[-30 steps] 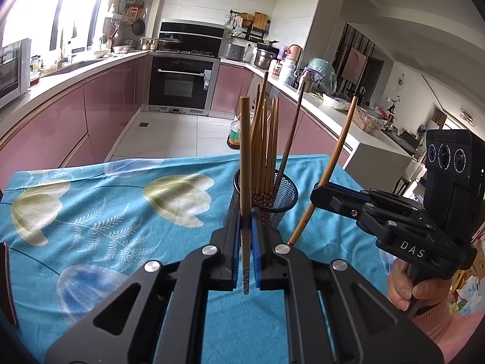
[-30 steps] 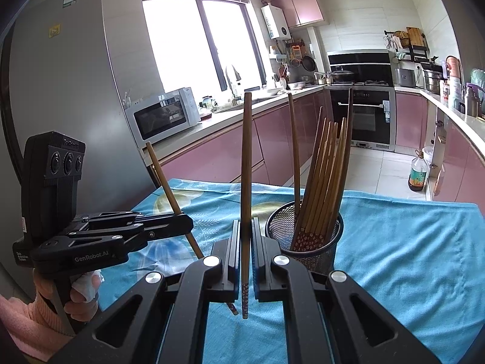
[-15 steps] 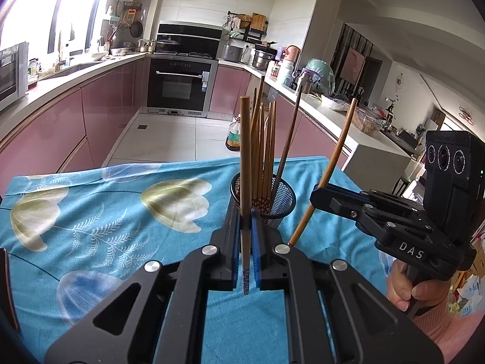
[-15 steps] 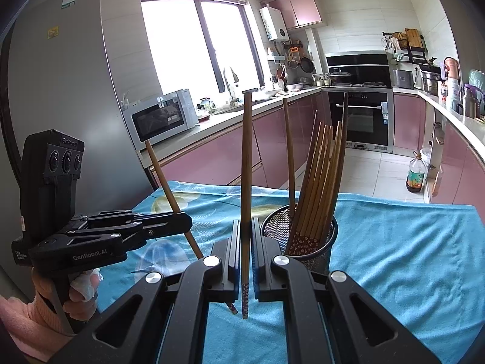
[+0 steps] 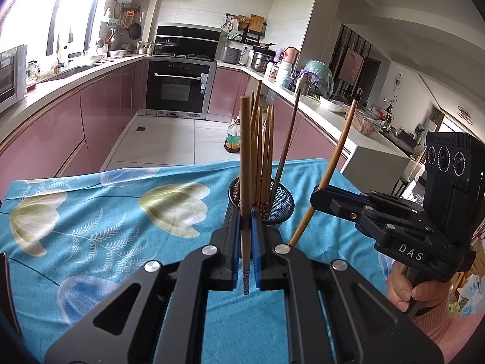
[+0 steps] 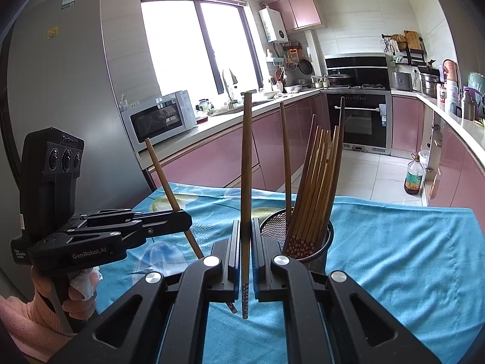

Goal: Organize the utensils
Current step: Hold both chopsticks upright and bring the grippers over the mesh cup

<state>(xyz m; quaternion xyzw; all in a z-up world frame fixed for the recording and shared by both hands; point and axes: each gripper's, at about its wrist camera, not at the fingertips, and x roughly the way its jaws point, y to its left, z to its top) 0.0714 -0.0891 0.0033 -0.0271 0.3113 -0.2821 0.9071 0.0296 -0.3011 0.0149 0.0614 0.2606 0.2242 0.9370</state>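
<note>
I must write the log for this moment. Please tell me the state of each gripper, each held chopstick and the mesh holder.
Left gripper: shut on a chopstick.
Left chopstick: held upright, not yet in holder.
Right gripper: shut on a chopstick.
Right chopstick: held upright, not yet in holder.
Mesh holder: upright on the blue cloth, holding many chopsticks.

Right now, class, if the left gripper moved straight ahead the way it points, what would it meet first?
Most likely the mesh cup holding chopsticks, standing directly beyond the left gripper, which is shut on one chopstick. Depth is hard to judge in this fisheye view, so it may first meet the blue tablecloth.
</note>
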